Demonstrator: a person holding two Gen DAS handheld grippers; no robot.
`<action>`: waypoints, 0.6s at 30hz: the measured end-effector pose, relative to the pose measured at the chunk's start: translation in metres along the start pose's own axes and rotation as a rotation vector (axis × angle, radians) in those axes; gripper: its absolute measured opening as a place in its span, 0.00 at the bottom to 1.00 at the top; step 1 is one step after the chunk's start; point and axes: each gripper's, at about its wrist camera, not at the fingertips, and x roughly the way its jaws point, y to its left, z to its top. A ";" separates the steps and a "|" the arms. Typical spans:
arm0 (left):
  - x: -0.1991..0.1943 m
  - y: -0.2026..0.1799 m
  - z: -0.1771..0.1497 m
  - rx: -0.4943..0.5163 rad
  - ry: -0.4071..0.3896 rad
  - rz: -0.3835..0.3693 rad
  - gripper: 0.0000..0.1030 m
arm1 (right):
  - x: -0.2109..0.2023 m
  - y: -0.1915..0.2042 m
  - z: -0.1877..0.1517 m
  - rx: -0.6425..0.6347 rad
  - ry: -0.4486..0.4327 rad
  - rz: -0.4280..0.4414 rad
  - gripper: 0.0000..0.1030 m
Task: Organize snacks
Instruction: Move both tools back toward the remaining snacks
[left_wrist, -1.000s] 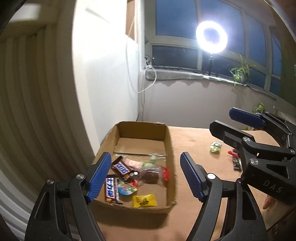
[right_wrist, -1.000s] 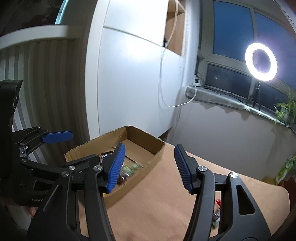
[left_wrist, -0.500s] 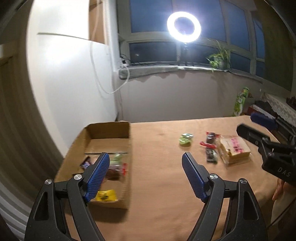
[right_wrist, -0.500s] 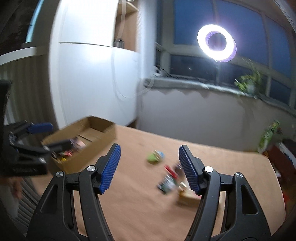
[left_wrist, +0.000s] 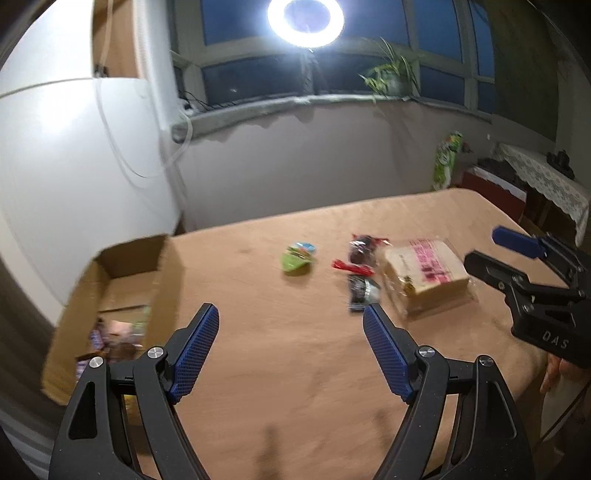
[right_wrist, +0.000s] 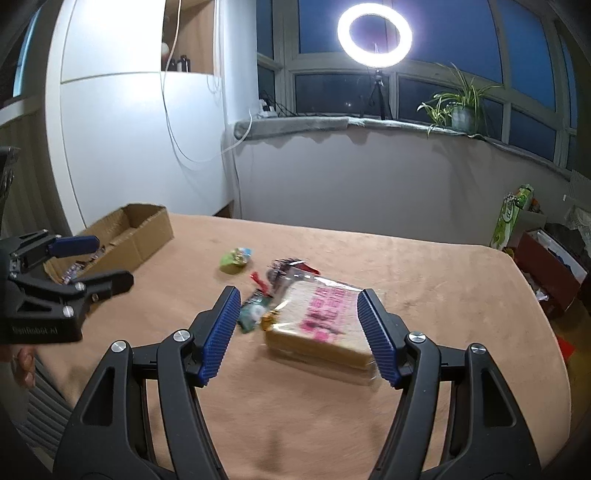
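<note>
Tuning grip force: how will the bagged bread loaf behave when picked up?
The bread loaf is sliced bread in clear film, so probably soft and crushable. The glossy wrap may slip on the pads. It looks bulky yet light. The right gripper, jaws opening, frames it without touching.

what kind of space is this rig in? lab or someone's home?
Most likely a room in a home, lit for recording. A potted plant stands on the windowsill under dark night windows, a ring light on a tripod beside it, and snacks lie on a cloth-covered table with a cardboard box.

box (right_wrist: 147, 236): matt cardboard; table cover (right_wrist: 424, 280): soft matt cloth; bread bag (right_wrist: 325, 314): glossy clear plastic
</note>
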 end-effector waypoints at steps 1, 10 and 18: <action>0.008 -0.003 -0.001 0.000 0.011 -0.018 0.78 | 0.007 -0.004 0.003 -0.013 0.018 0.006 0.76; 0.082 -0.020 -0.003 -0.089 0.116 -0.217 0.78 | 0.082 -0.015 0.039 -0.094 0.210 0.124 0.80; 0.119 -0.020 -0.006 -0.099 0.209 -0.267 0.78 | 0.171 0.015 0.061 -0.252 0.473 0.240 0.80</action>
